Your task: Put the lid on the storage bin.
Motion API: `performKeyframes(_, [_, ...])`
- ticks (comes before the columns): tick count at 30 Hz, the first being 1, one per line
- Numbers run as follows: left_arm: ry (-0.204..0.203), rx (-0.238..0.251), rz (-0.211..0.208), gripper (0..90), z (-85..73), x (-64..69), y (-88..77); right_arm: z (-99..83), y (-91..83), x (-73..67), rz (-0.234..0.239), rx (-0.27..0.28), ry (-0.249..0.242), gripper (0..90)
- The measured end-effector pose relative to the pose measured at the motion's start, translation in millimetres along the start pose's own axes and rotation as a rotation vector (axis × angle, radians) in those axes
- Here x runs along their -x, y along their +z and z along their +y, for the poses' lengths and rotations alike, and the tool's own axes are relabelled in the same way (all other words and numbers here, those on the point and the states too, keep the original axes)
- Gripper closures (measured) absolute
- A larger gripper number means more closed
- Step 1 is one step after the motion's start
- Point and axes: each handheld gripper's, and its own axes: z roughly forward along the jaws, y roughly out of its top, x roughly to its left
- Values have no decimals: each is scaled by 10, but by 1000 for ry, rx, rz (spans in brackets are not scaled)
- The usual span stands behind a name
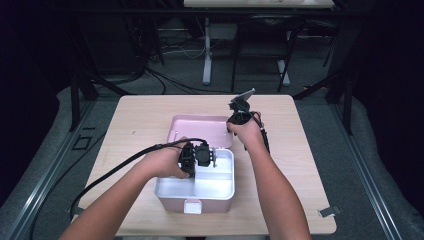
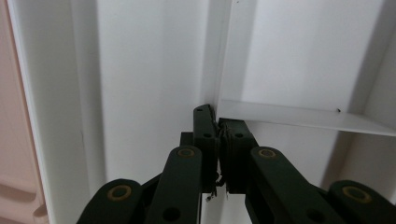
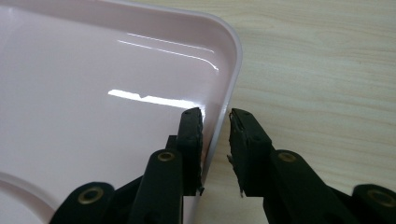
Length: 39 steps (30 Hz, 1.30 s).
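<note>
Box (image 1: 220,192): pink, plastic, lying open near the middle of the counter (image 1: 145,115), toward the person's side. White latch (image 1: 193,206) on the front wall, facing the person.

Tray (image 1: 222,172): white insert seated in the box, split by thin walls into compartments. In the left claw view a long divider (image 2: 212,51) runs away from the camera and a cross wall (image 2: 303,116) branches off it to the right.

Lid (image 1: 200,130): pink, swung back flat on the counter behind the box, glossy inner face up, rounded corners. In the right claw view its raised rim (image 3: 229,70) curves round the near corner, with bare wood grain beside it.

Left claw (image 1: 199,155): held in the left hand (image 1: 162,162), reaching over the tray's rear left part. Left claw view: the two black jaws are pressed together, pinching the tray's divider where the cross wall meets it; fingertips (image 2: 205,126) touching the white plastic.

Right claw (image 1: 239,112): held in the right hand (image 1: 245,131), at the lid's right edge. Grey plate (image 1: 244,95) on top. Right claw view: jaws apart, straddling the lid's rim, one inside the lid and one over the counter; the inner jaw stands just beside the rim, the outer one shows a gap. Not clamped.

Cable (image 1: 120,167): black, trailing from the left claw across the counter's left side and off the near edge.

Counter: light wood, square with rounded corners. A small grey clip (image 1: 327,211) lies at its near right corner.

Surroundings: dark floor, metal frame legs and cables beyond the counter.
</note>
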Motion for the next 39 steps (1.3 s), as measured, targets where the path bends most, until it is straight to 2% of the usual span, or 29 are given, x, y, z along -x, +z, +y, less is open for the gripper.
performKeyframes(3, [2,-2,0,860,1,-1,-1,7,23,-9,13,-6,13,765])
performKeyframes(8, [0,-1,-1,860,1,-3,0,12,17,-17,-2,-10,17,811])
performKeyframes(11, [-1,-3,-5,860,2,-5,-2,12,1,-4,9,-7,22,814])
performKeyframes(18, [0,-2,-4,861,1,-3,-1,5,-44,-46,-17,7,7,828])
performKeyframes(30, [-2,-3,-7,860,2,-9,-2,-32,-205,-94,-25,88,-22,842])
performKeyframes(36, [-2,-5,-10,860,2,-12,0,-52,-355,-94,-3,142,-24,852])
performKeyframes(39, [-1,-5,-9,861,2,-12,0,-75,-456,-122,-9,173,-49,855])
